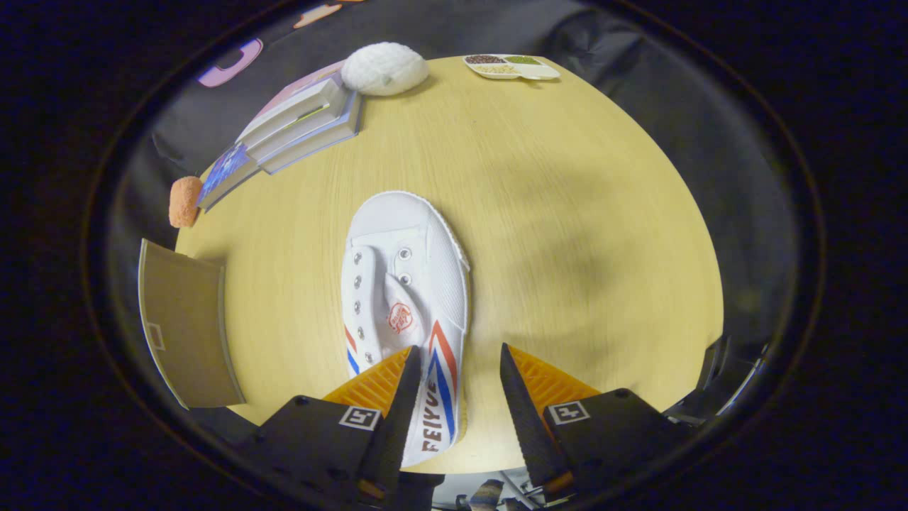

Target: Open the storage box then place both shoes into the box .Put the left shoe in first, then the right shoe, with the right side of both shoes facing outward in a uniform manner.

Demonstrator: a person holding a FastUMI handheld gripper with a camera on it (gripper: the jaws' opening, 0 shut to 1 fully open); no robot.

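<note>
From the gripper view, the white canvas shoe with red and blue stripes point(406, 298) lies mid-bench, its long axis running away from the gripper point(455, 376). The jaws stand wide, holding nothing, its heel between them nearer the left jaw. The brown cardboard box flap point(186, 326) is at the left edge.

My gripper point(457, 362) has two tapered fingers with ridged inner faces and serrated edges, set apart, each on a black block with a small square black-and-white marker above the shoe point(408, 305).
</note>
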